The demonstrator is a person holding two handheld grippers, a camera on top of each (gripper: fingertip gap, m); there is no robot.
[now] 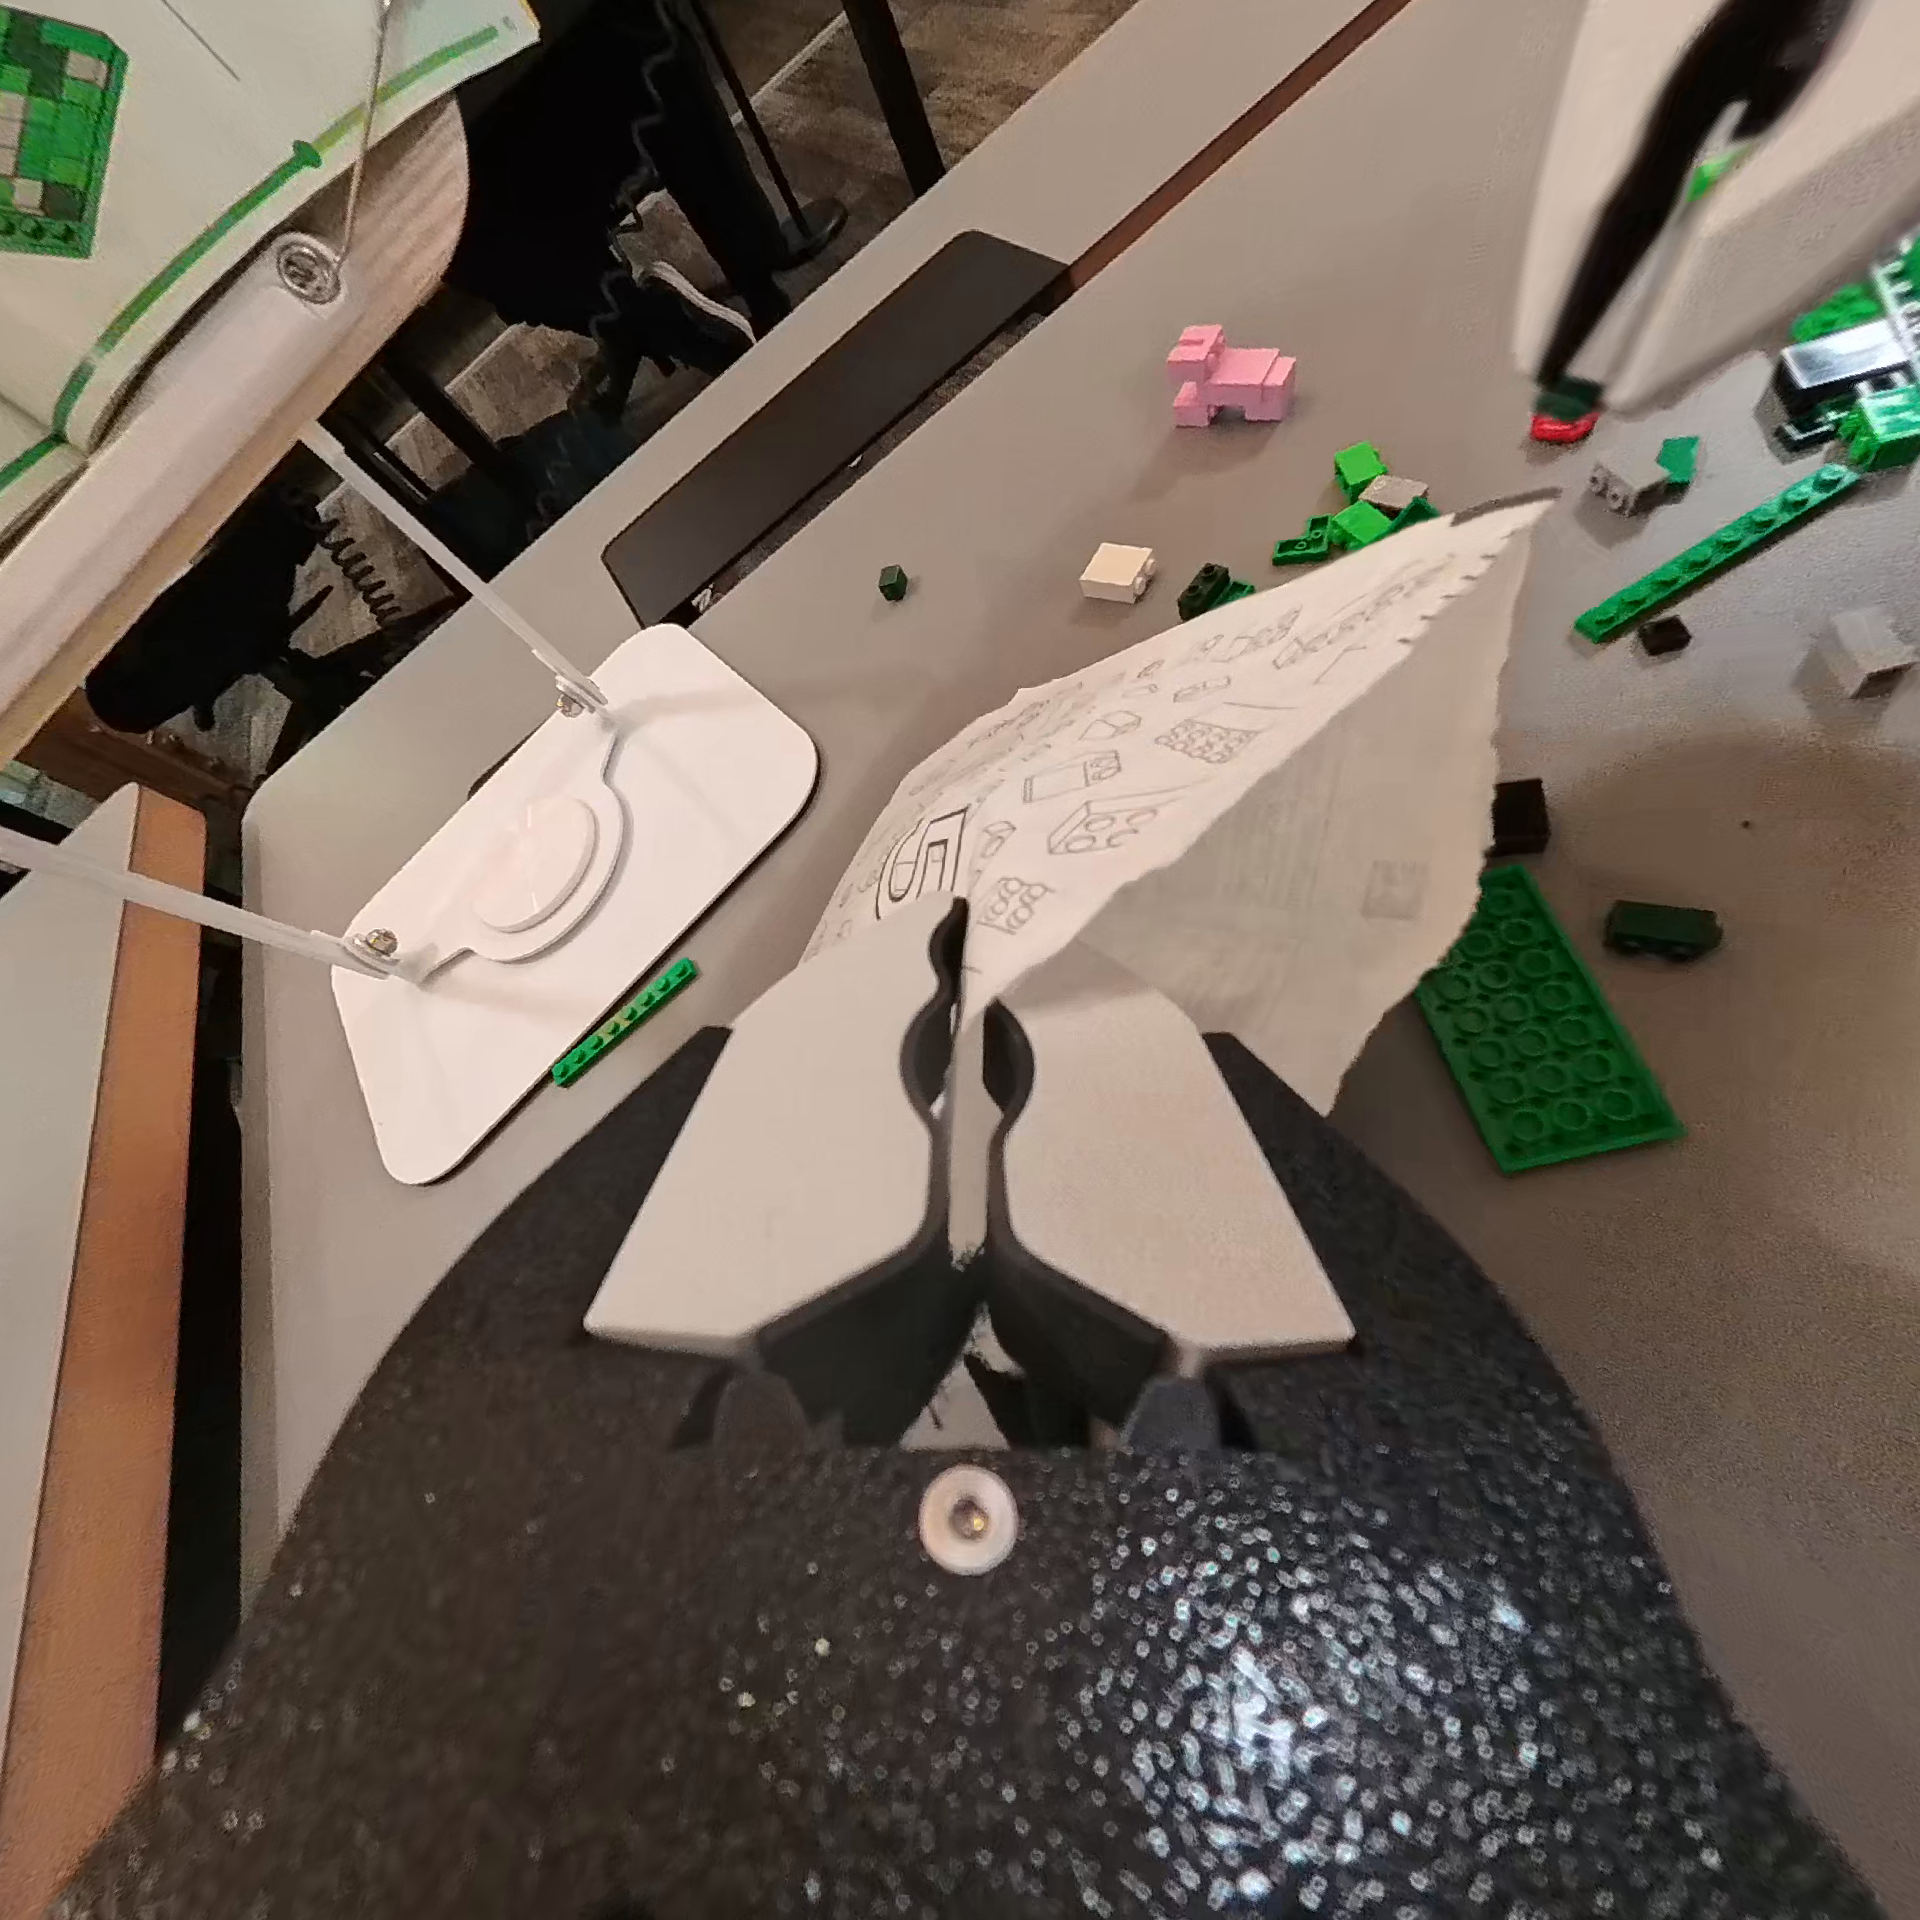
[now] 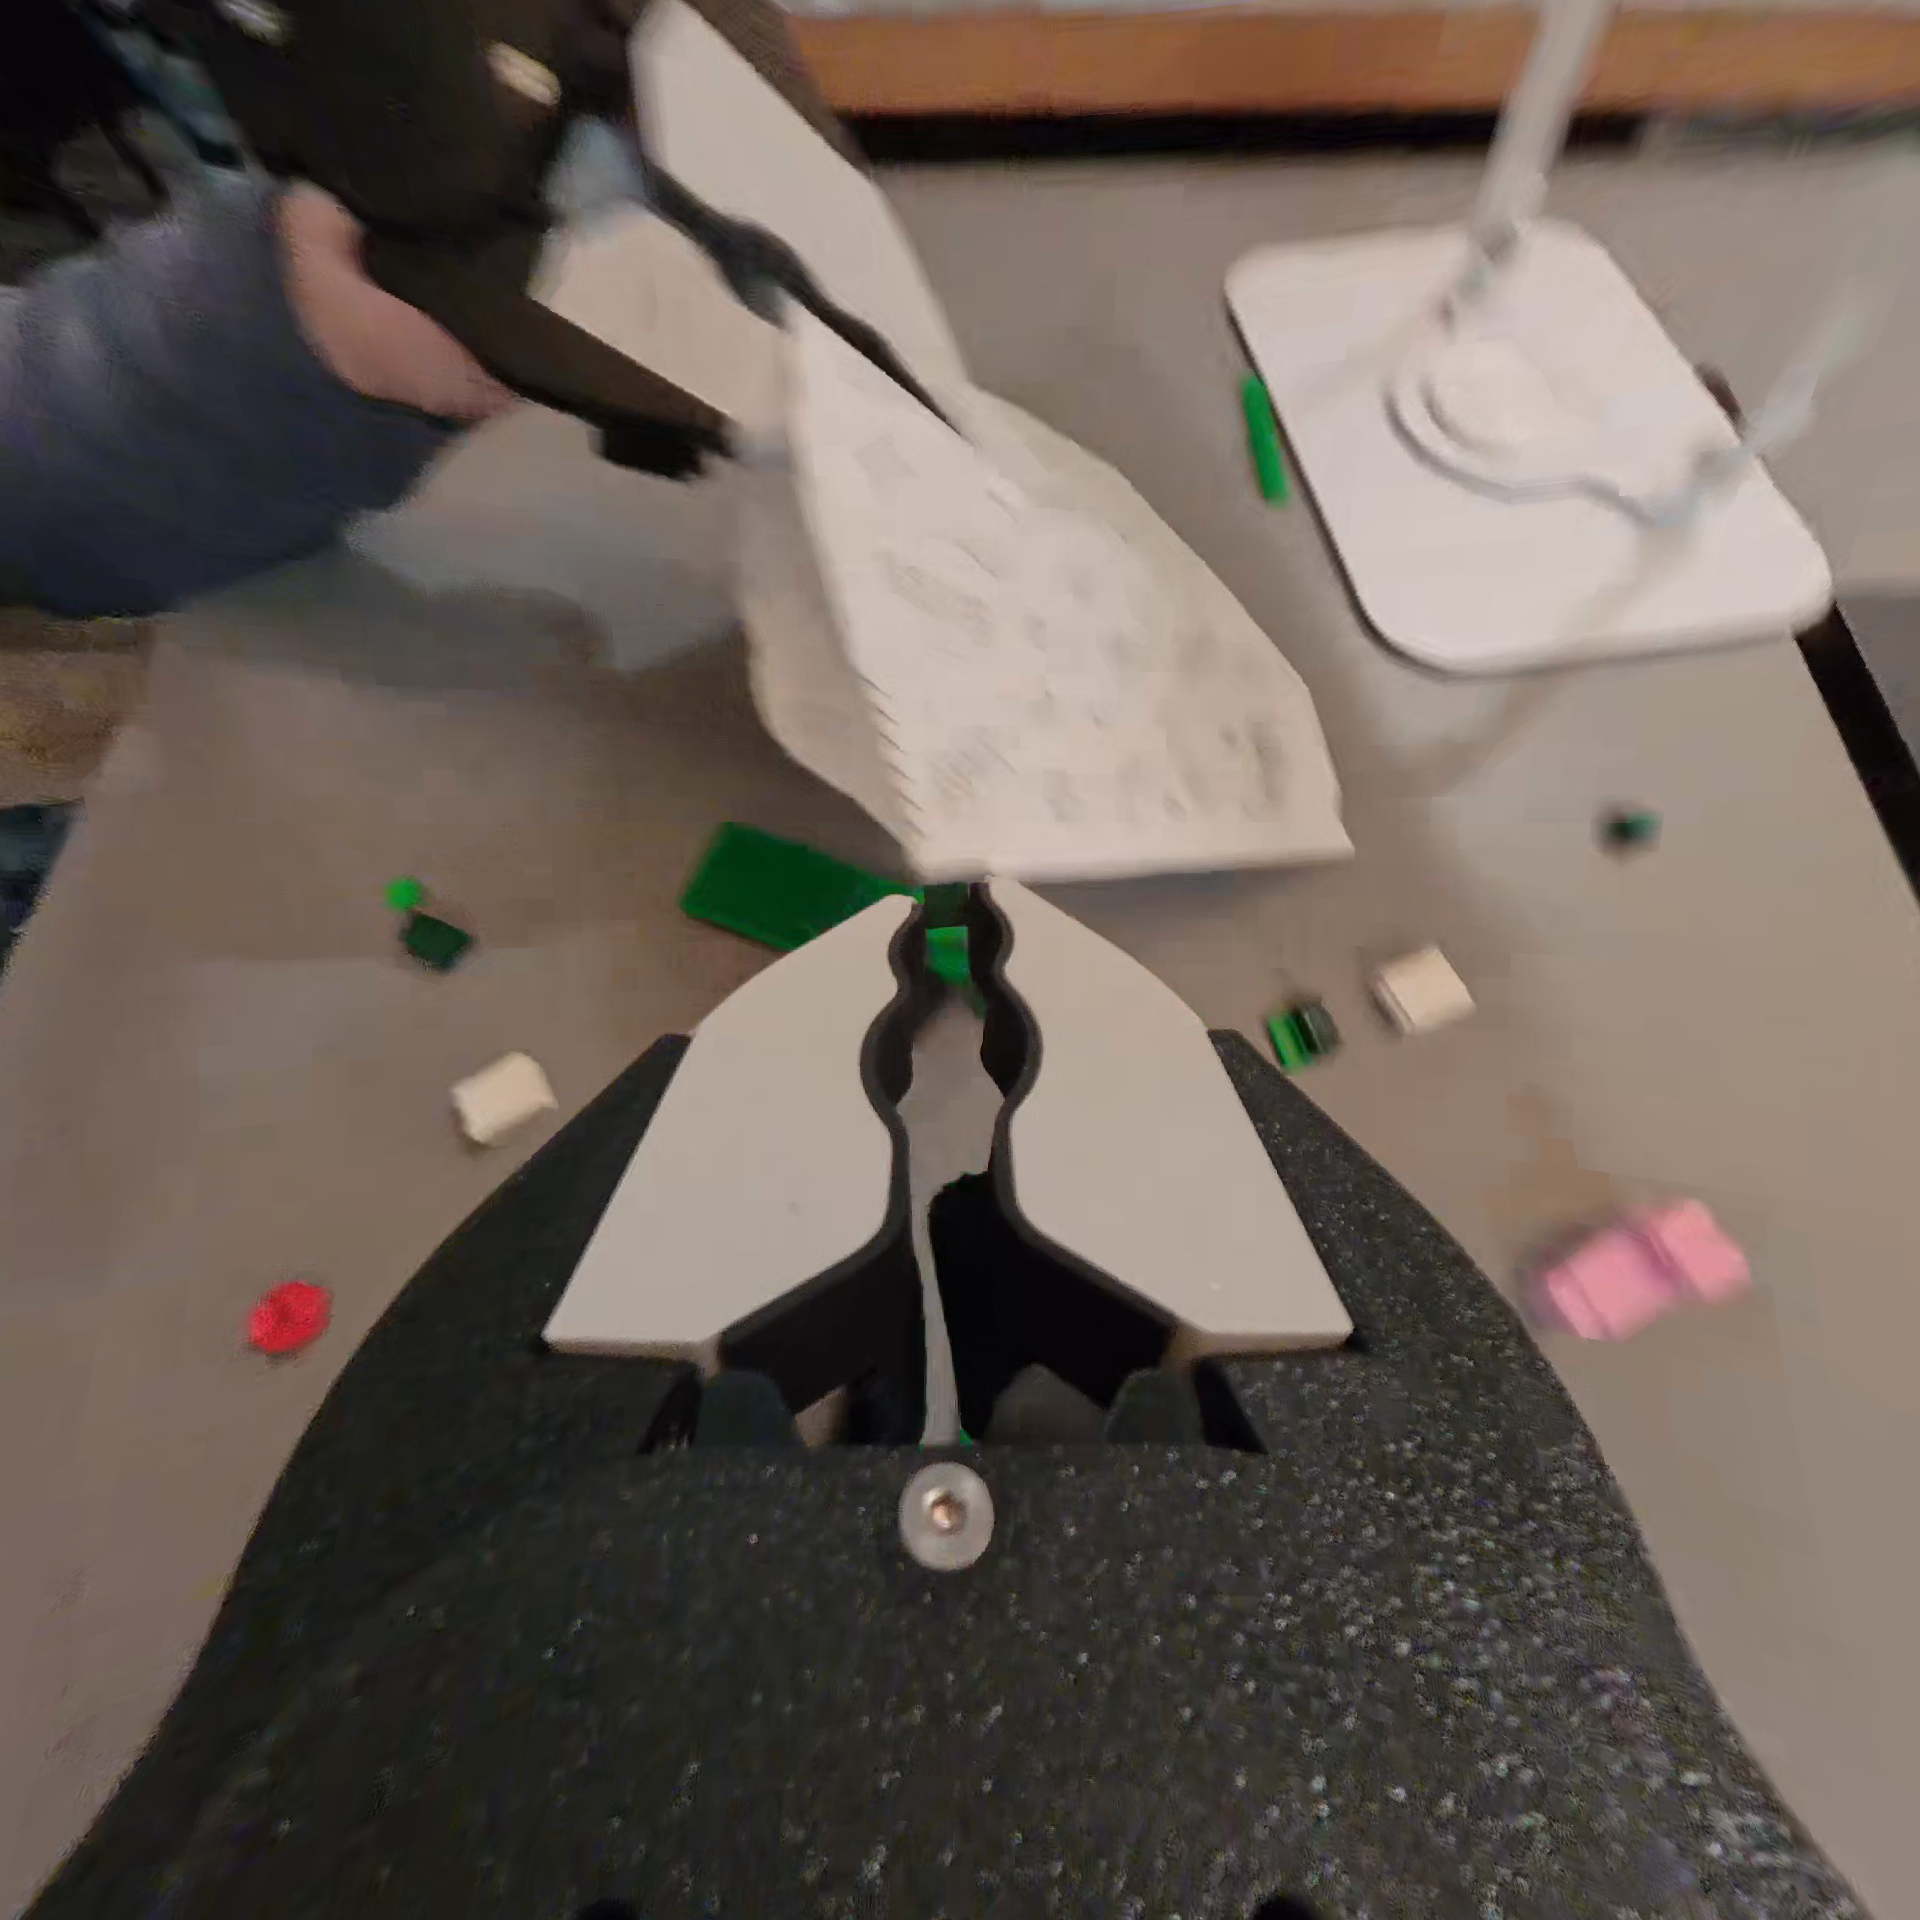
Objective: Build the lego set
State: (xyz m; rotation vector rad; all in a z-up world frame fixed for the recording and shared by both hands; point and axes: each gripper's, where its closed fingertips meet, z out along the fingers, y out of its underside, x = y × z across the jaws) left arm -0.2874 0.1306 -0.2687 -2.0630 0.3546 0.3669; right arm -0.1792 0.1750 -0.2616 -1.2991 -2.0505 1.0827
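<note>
The left gripper (image 1: 961, 997) has its fingers pressed together on the lower corner of a torn white paper bag (image 1: 1195, 790), printed with line drawings of bricks. The bag stands up off the grey table (image 1: 1039, 436) and fans out toward the upper right of the left wrist view. In the right wrist view the same bag (image 2: 1039, 644) hangs in the middle of the frame, and the left gripper (image 2: 935, 405) comes in from the upper left, held by a hand (image 2: 353, 312) in a dark blue sleeve.

The right gripper (image 2: 948, 914) sits just below the bag's bottom edge with its fingers nearly together; something green shows between the tips, but the picture is too blurred to tell whether it is gripped or merely lies behind on the table.

Lego pieces are scattered about. In the left wrist view a large green plate (image 1: 1538, 1018) lies at centre right, a long green strip (image 1: 1714, 551) above it, a pink pig figure (image 1: 1231, 390) toward the top centre, and a white brick (image 1: 1117, 571) below that. A narrow green strip (image 1: 623, 1023) lies just beside the white stand base (image 1: 582, 894) at left. A red round piece (image 2: 289, 1317) shows lower left in the right wrist view.
</note>
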